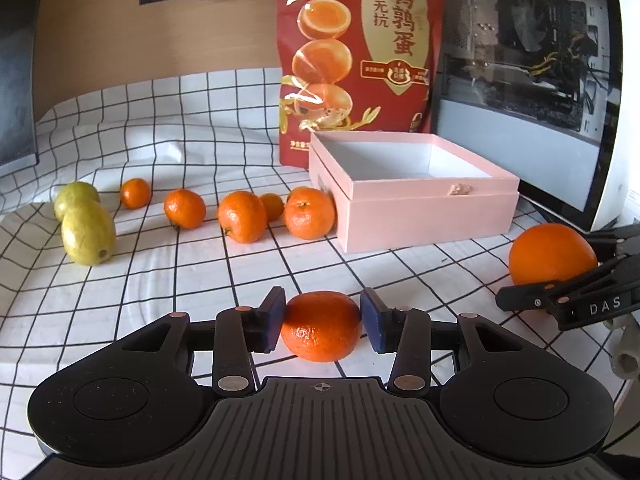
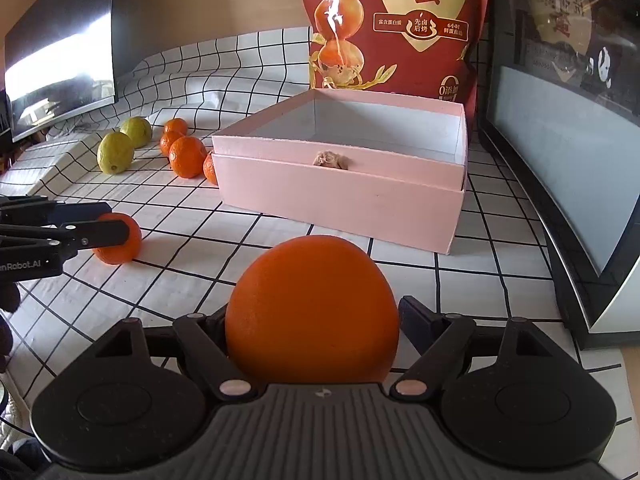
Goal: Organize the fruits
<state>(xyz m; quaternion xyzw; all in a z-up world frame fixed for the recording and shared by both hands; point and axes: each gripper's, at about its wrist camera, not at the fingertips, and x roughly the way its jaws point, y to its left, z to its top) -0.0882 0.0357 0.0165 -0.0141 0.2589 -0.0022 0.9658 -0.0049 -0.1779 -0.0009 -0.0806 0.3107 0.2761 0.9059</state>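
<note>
The left fingers [image 1: 322,322] stand at a middling width with a small mandarin [image 1: 321,326] between them. The fruit rests on the cloth at lower centre of the left view, and the blue pads sit close to its flanks without visibly squeezing it. The right fingers [image 2: 316,320] are spread wide and clamped on a large orange [image 2: 312,308], which fills the gap between them at lower centre of the right view. In the left view that orange shows at the right edge of the frame.

Besides the mandarin between the left fingers, five more mandarins [image 1: 242,216] lie in a loose row at middle left, and a sixth peeks out behind the one nearest the box. Two yellow-green fruits [image 1: 89,236] lie touching each other at the left end of that row. There is one large orange. One open pink box [image 1: 424,228] stands at centre right with a white inside and nothing in it, and the last mandarin of the row is just beside its left wall. One red snack bag [image 1: 356,60] stands upright behind the box.

The bench is covered by a white cloth with a black grid [image 1: 168,280], rumpled toward the upper left. A dark screen [image 2: 60,60] stands at the left, and a glass-sided computer case [image 1: 528,52] at the right
</note>
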